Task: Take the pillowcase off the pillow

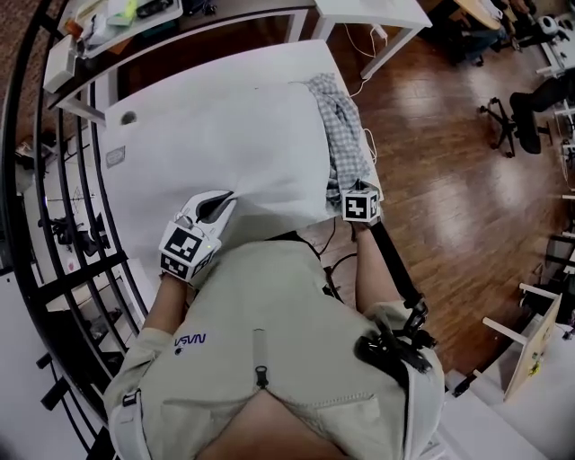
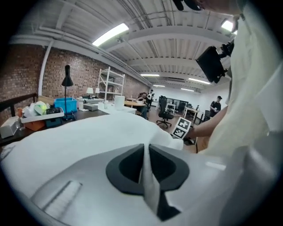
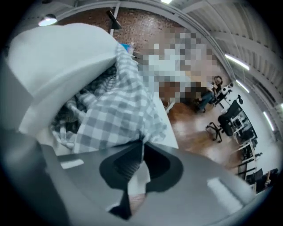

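A white pillow [image 1: 225, 144] lies on the white table [image 1: 135, 207]. The grey-and-white checked pillowcase [image 1: 341, 135] is bunched over its right end. My left gripper [image 1: 220, 205] is at the pillow's near left corner, shut on a fold of the white pillow [image 2: 79, 141] that runs up between the jaws [image 2: 145, 152]. My right gripper [image 1: 355, 190] is at the near right corner, shut on the edge of the checked pillowcase [image 3: 119, 110], whose cloth is pinched between the jaws [image 3: 141, 148]. The pillow's white end [image 3: 57, 57] shows above the bunched case.
A black metal railing [image 1: 54, 225] curves along the left. A cluttered dark desk [image 1: 135, 27] stands at the back, with a white table [image 1: 373, 13] beside it. Office chairs [image 1: 517, 117] stand on the wooden floor [image 1: 449, 198] to the right. Cables hang off the table's right edge.
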The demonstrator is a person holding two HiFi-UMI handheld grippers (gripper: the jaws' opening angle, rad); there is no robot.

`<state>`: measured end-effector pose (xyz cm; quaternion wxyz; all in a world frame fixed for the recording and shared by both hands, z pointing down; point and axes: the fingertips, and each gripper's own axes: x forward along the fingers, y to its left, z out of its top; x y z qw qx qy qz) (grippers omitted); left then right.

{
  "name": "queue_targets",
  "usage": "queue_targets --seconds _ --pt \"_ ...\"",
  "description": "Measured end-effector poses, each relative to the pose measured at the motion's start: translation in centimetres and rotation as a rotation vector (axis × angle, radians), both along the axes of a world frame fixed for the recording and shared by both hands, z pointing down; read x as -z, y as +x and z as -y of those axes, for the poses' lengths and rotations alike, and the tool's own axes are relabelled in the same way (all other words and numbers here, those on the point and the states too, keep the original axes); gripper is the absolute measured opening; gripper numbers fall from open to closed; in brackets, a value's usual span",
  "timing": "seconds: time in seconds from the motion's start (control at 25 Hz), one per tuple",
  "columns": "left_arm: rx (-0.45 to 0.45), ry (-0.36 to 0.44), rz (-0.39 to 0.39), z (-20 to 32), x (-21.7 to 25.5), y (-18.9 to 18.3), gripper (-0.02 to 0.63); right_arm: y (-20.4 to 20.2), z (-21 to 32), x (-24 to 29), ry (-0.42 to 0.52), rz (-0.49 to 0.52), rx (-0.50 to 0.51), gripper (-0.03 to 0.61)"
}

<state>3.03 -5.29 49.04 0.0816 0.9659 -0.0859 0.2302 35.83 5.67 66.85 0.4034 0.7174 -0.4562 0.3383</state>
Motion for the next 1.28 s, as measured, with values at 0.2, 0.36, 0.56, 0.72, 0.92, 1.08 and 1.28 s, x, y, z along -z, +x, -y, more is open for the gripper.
queue_targets --seconds 0.2,0.36,0.56,0.72,0.92,1.08,1.28 --pt "-0.046 0.029 -0.144 -1.2 4.5 0.5 0.098 -0.8 1.6 6.1 0.211 0.032 0.044 0.098" --pt "0.058 0.173 -0.241 2.5 8.4 2.0 0.138 -1.6 6.1 12.3 0.458 0.057 0.129 0.098" --pt "0.146 0.228 -0.112 7.0 5.4 4.8 0.257 -2.6 12.3 15.5 0.554 0.076 0.22 0.11" --pt "0.184 0.244 -0.015 8.9 3.0 6.7 0.279 -3.3 17.1 16.2 0.548 0.07 0.307 0.11" --pt "0.105 0.172 0.191 7.9 -3.7 7.8 0.235 -3.0 21.9 13.6 0.455 0.081 0.393 0.136" --pt "0.116 0.144 0.185 6.2 -4.3 6.8 0.06 -2.5 24.4 9.7 0.329 0.096 0.442 0.15" --pt "0.129 0.192 0.054 4.4 0.5 4.9 0.014 1.2 25.8 10.3 0.369 -0.012 0.331 0.008"
